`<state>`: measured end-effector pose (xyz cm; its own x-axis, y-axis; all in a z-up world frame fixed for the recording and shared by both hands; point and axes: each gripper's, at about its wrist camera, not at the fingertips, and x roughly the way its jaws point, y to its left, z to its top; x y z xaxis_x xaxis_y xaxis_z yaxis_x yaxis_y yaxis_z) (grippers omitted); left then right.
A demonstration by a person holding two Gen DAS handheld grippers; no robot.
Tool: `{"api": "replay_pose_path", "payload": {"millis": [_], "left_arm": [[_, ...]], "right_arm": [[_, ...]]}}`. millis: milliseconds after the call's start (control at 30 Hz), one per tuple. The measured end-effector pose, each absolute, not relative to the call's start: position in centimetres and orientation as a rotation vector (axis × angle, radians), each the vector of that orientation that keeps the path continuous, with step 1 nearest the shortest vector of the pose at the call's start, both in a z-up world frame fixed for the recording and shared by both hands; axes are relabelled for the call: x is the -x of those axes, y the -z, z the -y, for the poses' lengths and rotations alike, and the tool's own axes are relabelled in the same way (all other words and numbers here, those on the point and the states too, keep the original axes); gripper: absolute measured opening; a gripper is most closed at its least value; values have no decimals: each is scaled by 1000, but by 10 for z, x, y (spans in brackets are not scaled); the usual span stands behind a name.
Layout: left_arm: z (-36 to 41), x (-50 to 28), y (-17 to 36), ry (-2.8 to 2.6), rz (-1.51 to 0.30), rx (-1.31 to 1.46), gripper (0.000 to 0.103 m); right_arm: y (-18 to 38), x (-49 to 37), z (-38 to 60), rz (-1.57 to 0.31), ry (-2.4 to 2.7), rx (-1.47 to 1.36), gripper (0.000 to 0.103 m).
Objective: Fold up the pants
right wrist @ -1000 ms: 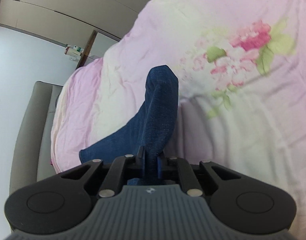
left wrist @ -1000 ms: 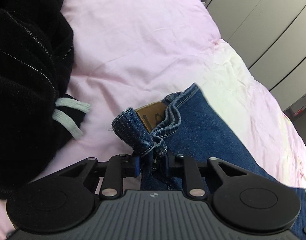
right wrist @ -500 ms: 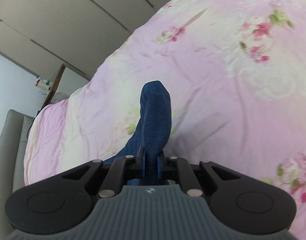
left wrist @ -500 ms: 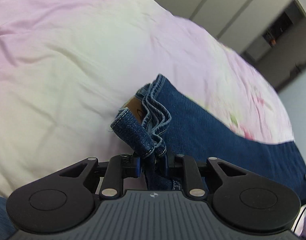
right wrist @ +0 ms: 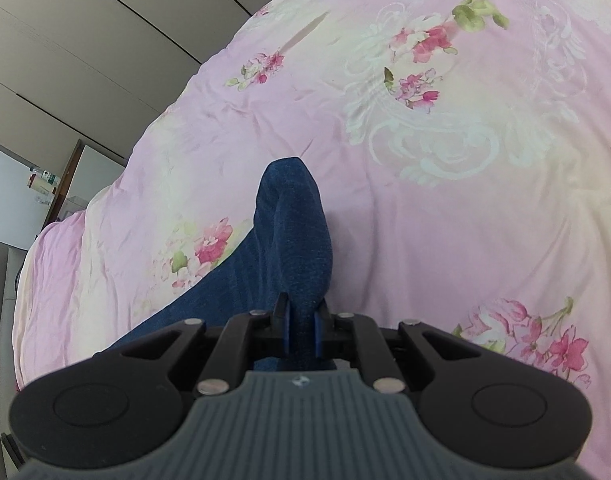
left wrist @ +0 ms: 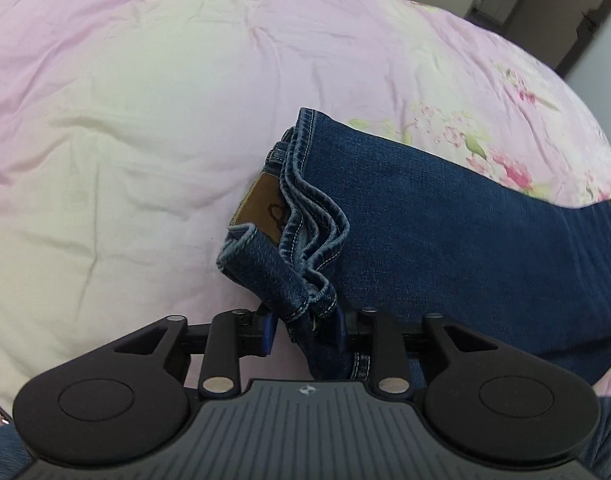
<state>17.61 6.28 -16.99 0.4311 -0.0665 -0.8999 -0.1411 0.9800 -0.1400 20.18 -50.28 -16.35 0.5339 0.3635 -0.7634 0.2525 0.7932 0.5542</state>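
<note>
Left claw (left wrist: pixel 304 330) jaws just opening, angled downward, right claw (right wrist: pixel 301 330) clamped shut

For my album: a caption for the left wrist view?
Left gripper jaws just opening around the jeans waistband on the bed.

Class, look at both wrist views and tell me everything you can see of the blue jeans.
The jeans are dark blue denim with pale stitching, folded lengthwise on the pink floral bedcover. A tan leather patch shows at the bunched waistband. The left hand-held gripper has just been opening; waistband cloth lies between its separated pads. The right hand-held gripper pinches a raised fold of the leg.
</note>
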Motion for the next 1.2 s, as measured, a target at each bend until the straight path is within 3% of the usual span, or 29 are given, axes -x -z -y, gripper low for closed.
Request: {"api": "replay_pose_path", "payload": {"millis": [200, 467, 900, 1200], "left_arm": [[-44, -167, 141, 14, -1153, -62, 40], [25, -174, 91, 339, -996, -359, 37], [144, -287, 190, 617, -1054, -483, 17], [169, -348, 236, 590, -1139, -477, 12]], "right_arm": [[152, -203, 496, -1034, -105, -635, 6], [131, -202, 485, -1044, -151, -598, 6], [124, -200, 477, -1050, -148, -581, 6], [123, -205, 472, -1073, -182, -552, 6]]}}
